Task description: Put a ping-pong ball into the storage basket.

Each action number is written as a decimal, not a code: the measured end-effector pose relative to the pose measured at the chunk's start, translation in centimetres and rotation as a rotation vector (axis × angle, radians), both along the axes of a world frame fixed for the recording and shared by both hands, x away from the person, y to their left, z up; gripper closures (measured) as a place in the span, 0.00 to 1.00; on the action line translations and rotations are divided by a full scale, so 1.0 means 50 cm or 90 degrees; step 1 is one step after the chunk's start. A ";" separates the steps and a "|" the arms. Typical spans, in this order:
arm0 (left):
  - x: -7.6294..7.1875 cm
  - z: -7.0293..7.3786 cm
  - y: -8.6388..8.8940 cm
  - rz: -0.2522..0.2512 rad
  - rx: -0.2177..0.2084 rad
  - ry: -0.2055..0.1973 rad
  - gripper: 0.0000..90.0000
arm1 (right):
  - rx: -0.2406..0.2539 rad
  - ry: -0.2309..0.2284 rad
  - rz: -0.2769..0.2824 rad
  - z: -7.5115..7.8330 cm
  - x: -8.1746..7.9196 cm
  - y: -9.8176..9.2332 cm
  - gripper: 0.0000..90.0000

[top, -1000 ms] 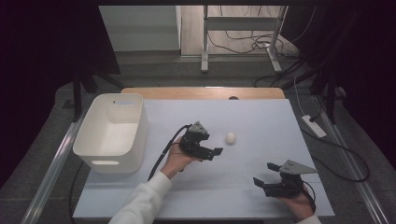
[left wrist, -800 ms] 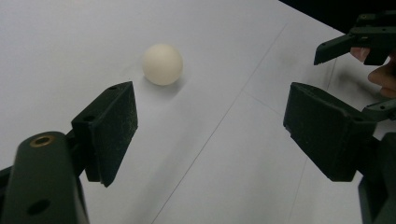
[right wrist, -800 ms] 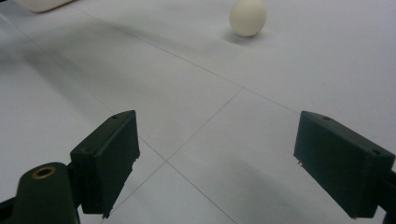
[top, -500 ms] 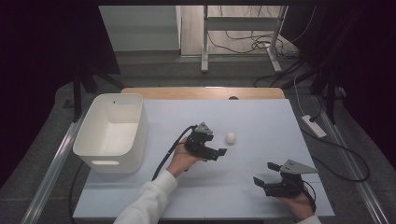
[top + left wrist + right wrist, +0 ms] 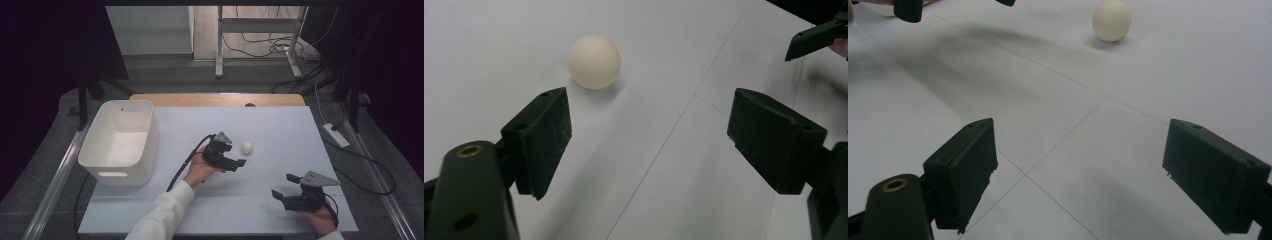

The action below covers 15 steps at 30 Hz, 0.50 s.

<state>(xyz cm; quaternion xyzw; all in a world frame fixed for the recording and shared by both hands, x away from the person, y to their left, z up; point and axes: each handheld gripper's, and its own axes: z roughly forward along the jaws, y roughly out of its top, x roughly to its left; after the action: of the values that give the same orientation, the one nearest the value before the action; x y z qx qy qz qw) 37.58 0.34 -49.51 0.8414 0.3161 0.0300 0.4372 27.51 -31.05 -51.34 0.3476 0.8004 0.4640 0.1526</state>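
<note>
White paper covers the table (image 5: 280,125), with a white plastic bin (image 5: 120,142) at its left edge. Right of it, the left gripper (image 5: 235,162) hovers with jaws spread and nothing between them, a small cream ball (image 5: 247,147) lying just beyond. Nearest the person, the right gripper (image 5: 285,187) rests with jaws wide apart, holding nothing.
</note>
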 end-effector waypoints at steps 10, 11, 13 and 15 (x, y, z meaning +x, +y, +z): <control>0.015 -0.011 -0.011 0.013 0.004 0.008 0.21 | -0.003 0.000 0.000 -0.002 0.001 0.000 0.16; 0.017 -0.012 -0.013 0.014 0.004 0.009 0.20 | -0.003 0.000 0.000 -0.002 0.001 0.000 0.16; 0.021 -0.013 -0.020 0.011 0.010 0.009 0.20 | -0.003 0.000 0.000 -0.002 0.001 0.000 0.16; 0.024 -0.012 -0.024 0.012 0.010 0.009 0.20 | -0.003 -0.001 0.000 -0.001 0.001 0.000 0.16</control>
<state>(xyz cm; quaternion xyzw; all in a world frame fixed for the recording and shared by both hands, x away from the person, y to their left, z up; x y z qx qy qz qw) 38.78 -0.86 -50.13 0.8419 0.3271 0.0309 0.4282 27.55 -31.04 -51.41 0.3470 0.8014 0.4622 0.1538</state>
